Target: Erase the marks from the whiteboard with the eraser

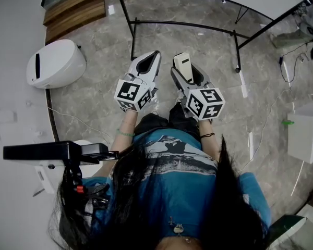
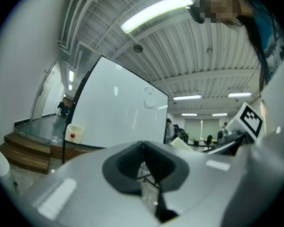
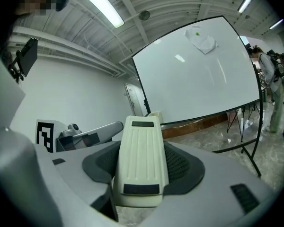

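Cream, ribbed eraser (image 3: 141,145) clamped in right tool (image 1: 187,69).

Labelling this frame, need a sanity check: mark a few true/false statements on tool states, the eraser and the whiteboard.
1. The right tool is shut on the eraser. True.
2. The left tool holds a marker. False: its jaws are together with nothing between them.
3. The eraser touches the whiteboard. False: the board stands apart, ahead of both tools.
4. A faint mark shows near the whiteboard's top. True.
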